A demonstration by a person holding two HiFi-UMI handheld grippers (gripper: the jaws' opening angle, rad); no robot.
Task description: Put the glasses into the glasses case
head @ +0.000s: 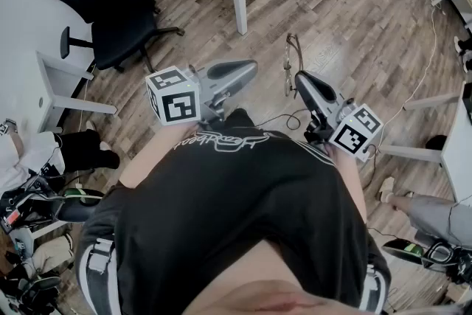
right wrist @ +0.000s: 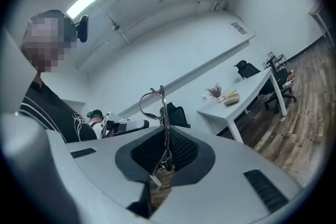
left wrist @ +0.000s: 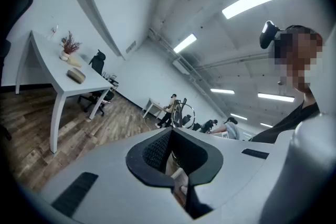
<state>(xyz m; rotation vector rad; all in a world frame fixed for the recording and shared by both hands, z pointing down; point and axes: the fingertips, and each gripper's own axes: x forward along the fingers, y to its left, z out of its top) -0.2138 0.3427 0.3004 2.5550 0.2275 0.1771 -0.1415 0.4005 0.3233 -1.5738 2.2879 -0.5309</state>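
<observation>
Right tool (right wrist: 164, 157) clamps the glasses (right wrist: 153, 105) (left tool (head: 249, 70) closed).

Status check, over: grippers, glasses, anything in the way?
Right gripper shut on glasses, lenses up. Left gripper shut, empty. Both in mid-air; white table ahead.

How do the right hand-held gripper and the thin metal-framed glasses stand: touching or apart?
Touching. Right gripper view: the hand-held gripper clamps the glasses between its jaws.
</observation>
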